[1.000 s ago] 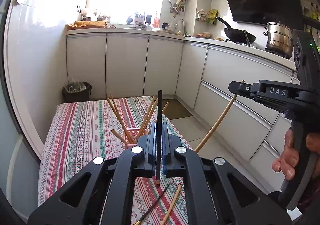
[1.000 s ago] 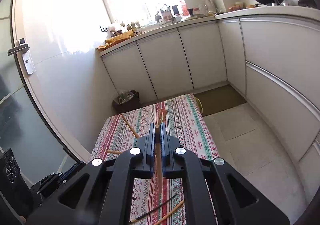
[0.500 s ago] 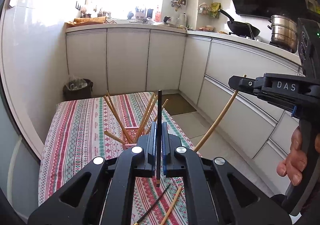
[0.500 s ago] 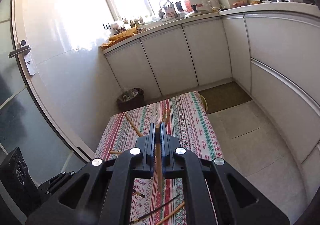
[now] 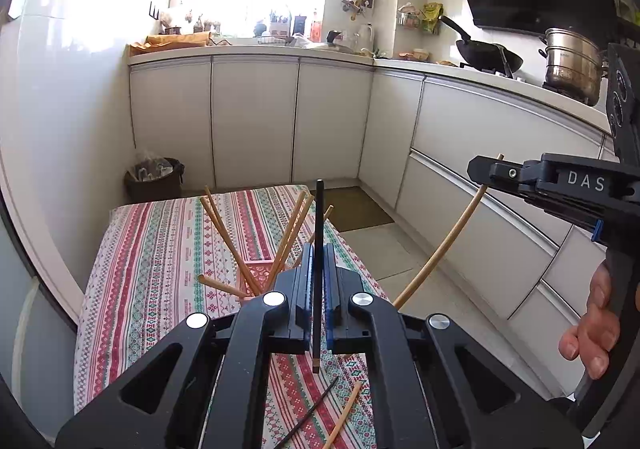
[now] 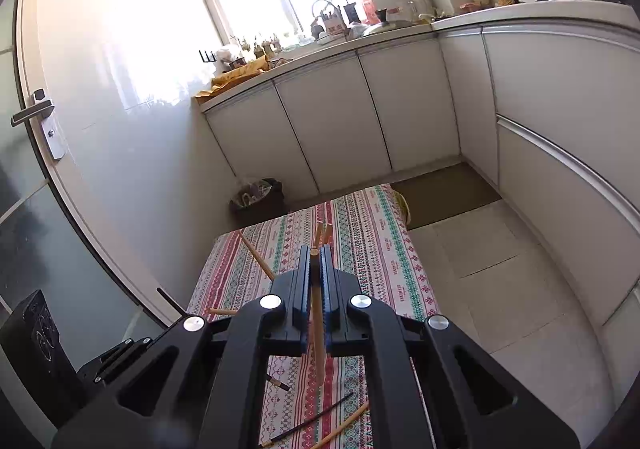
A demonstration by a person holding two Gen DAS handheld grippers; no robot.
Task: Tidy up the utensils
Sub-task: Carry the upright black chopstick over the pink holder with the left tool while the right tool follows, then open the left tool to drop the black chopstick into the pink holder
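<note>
- The black chopstick (image 5: pixel 319 233) stands upright, pinched between the pads of the left claw (image 5: pixel 318 269); its top rises above the fingertips and its lower end hangs below them, clear of the worktop (image 5: pixel 160 249).
- The tan chopstick (image 6: pixel 317 313) is pinched the same way in the right claw (image 6: pixel 315 273), nearly upright, tip just above the fingertips, lower end hanging over the cloth.
- In the left view the right claw (image 5: pixel 482 169) sits to the right, apart from the left claw, with the tan chopstick (image 5: pixel 440 249) slanting down from it.
- Just beyond the left claw, a pink holder (image 5: pixel 260 273) stands on the worktop with tan chopsticks (image 5: pixel 228 241) fanned out of it.
- Below both claws, a black stick (image 5: pixel 316 409) and a tan stick (image 5: pixel 344 417) lie loose on the striped cloth.
- A hand (image 5: pixel 592 333) grips the right claw's handle.
</note>
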